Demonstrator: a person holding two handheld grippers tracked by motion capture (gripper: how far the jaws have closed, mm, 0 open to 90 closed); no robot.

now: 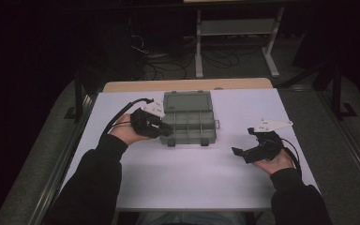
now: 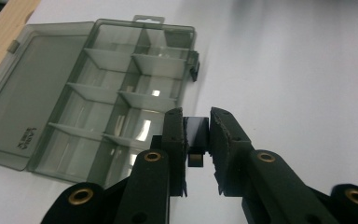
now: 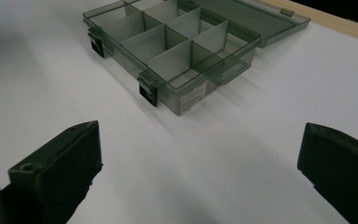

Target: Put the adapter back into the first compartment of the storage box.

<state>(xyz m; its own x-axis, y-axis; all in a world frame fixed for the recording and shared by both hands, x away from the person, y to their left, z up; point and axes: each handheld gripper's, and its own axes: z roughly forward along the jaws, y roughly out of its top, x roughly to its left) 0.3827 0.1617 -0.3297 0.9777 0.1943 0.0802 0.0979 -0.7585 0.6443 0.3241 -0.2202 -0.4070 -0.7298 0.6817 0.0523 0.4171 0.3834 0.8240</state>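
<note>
A smoky clear plastic organizer box point(image 1: 188, 123) lies open on the white table top point(image 1: 192, 178), its lid point(image 1: 187, 101) folded back flat and its compartments looking bare. My left gripper point(image 1: 165, 131) hovers at the box's left front corner. In the left gripper view it point(image 2: 197, 125) is shut on a small black block point(image 2: 196, 133), above the table just right of the box point(image 2: 121, 102). My right gripper point(image 1: 243, 141) rests to the right of the box, jaws spread wide. In the right gripper view it point(image 3: 200, 140) holds nothing and faces the box's latched front point(image 3: 177, 42).
A wooden strip point(image 1: 187, 85) runs along the table's far edge behind the box. Beyond it, in the dark, stand a metal shelf frame point(image 1: 236, 28) and cables on the floor point(image 1: 168, 61). White table surface stretches in front of the box.
</note>
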